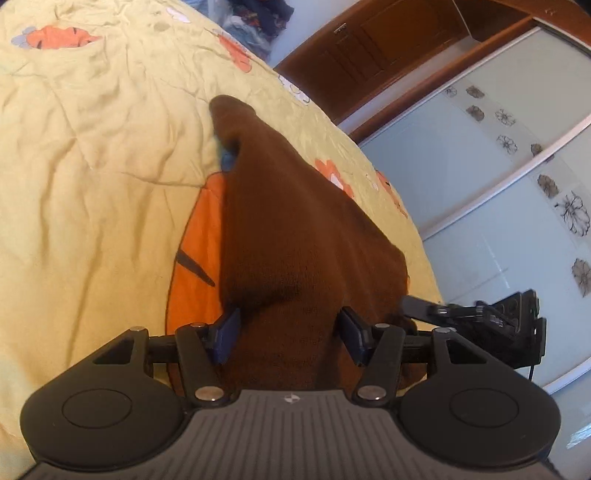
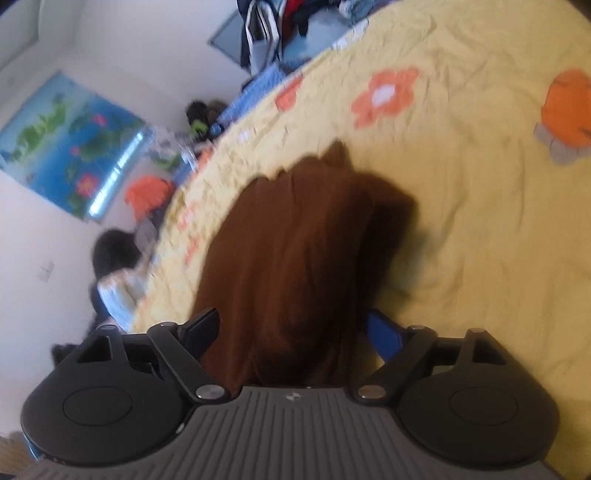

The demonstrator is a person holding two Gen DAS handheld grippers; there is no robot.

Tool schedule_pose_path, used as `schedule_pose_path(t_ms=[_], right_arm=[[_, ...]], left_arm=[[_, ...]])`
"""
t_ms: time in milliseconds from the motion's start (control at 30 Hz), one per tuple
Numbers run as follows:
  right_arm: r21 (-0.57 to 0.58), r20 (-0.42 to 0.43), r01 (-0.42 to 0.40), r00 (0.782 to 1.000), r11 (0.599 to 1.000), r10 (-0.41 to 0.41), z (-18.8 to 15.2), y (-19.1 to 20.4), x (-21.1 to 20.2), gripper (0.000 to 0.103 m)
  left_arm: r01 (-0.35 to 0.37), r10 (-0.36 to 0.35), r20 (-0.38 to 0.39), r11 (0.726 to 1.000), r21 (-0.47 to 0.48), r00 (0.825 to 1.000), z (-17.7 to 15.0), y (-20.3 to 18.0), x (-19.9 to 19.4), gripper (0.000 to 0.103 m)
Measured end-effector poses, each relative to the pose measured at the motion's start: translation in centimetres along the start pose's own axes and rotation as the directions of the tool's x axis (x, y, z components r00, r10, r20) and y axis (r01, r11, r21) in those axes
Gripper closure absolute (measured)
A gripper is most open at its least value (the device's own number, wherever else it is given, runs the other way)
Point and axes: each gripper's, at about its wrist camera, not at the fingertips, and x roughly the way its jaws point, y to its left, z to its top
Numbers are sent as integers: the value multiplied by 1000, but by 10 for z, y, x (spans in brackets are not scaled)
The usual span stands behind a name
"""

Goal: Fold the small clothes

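Note:
A brown knitted garment lies on the yellow bedspread and hangs from both grippers. My left gripper has its blue pads wide apart with the brown cloth bunched between them; its jaws look open around the fabric. My right gripper also stands wide, with the same brown garment filling the gap between its fingers. The right gripper also shows in the left wrist view, at the garment's right edge. The right wrist view is blurred.
The bedspread has orange flower and carrot prints. A wardrobe with sliding glass doors stands beyond the bed edge. A pile of clothes lies at the far end. A person sits beside the bed under a wall poster.

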Motion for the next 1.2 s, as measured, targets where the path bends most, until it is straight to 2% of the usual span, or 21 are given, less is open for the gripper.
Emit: schedule_pose_path(t_ms=[33, 67, 133, 267, 333, 400, 433, 467, 533, 600, 667, 700, 733, 767, 867, 933, 1000, 1033, 1100, 1167, 1200], right_arm=[[-15, -5, 16, 1000, 1000, -17, -3, 2, 6, 48], [-35, -4, 25, 1000, 999, -25, -3, 4, 9, 59], [-64, -19, 51, 998, 997, -52, -3, 7, 6, 67], [-121, -11, 65, 998, 991, -67, -13, 0, -2, 69], [-88, 12, 35, 999, 996, -34, -16, -4, -4, 53], [-32, 28, 26, 999, 999, -25, -13, -4, -11, 36], [-22, 56, 22, 998, 1000, -21, -11, -2, -19, 31], [-17, 102, 4, 995, 1000, -2, -7, -1, -29, 30], [10, 163, -37, 986, 999, 35, 4, -2, -42, 30], [43, 170, -31, 985, 999, 23, 21, -7, -38, 30], [36, 150, 12, 989, 999, -17, 34, -6, -24, 33], [33, 130, 31, 991, 999, -35, 40, -5, -14, 51], [17, 108, 38, 993, 999, -40, 46, -3, -5, 78], [-15, 84, 53, 995, 998, -51, 51, 2, 2, 85], [-140, 81, 146, 988, 979, -135, 61, 12, 11, 85], [-109, 78, 181, 982, 978, -173, 66, -1, 14, 85], [-66, 58, 141, 989, 988, -137, 59, -8, 12, 74], [-42, 65, 128, 990, 991, -126, 54, -9, 7, 54], [-17, 102, 73, 992, 997, -71, 39, -3, -11, 25], [-10, 157, 0, 988, 1000, 2, 20, 3, -32, 21], [-5, 139, -41, 989, 999, 42, 12, 7, -38, 22]], left_arm=[[-29, 29, -10, 999, 27, 1000, 1, -3, 1, 74], [-70, 72, -41, 996, 49, 997, 4, -5, 2, 82], [-82, 88, -72, 993, 84, 994, 6, -6, -9, 87], [-140, 157, -59, 963, 230, 986, -3, -12, -16, 86], [-172, 181, -5, 942, 288, 983, -10, -23, -24, 85], [-244, 231, 84, 873, 422, 969, -25, -47, -36, 78], [-281, 250, 129, 818, 503, 960, -35, -58, -41, 68], [-305, 250, 176, 753, 583, 952, -49, -69, -46, 53], [-340, 250, 231, 660, 670, 940, -68, -79, -44, 39], [-376, 300, 235, 623, 686, 925, -72, -78, -29, 40], [-381, 312, 227, 642, 665, 922, -68, -74, -19, 41], [-386, 318, 228, 646, 658, 920, -67, -73, -16, 41], [-392, 323, 231, 645, 656, 918, -67, -72, -14, 41], [-387, 320, 228, 645, 658, 920, -67, -72, -13, 41], [-373, 311, 217, 643, 669, 925, -71, -72, -14, 41], [-358, 303, 206, 635, 685, 931, -75, -73, -15, 41], [-364, 308, 211, 623, 692, 928, -79, -73, -17, 41], [-373, 316, 216, 619, 691, 924, -80, -71, -19, 41], [-390, 331, 223, 619, 682, 917, -81, -67, -21, 41], [-397, 336, 227, 628, 669, 914, -79, -64, -23, 41], [-403, 338, 233, 630, 664, 912, -78, -63, -22, 41]])
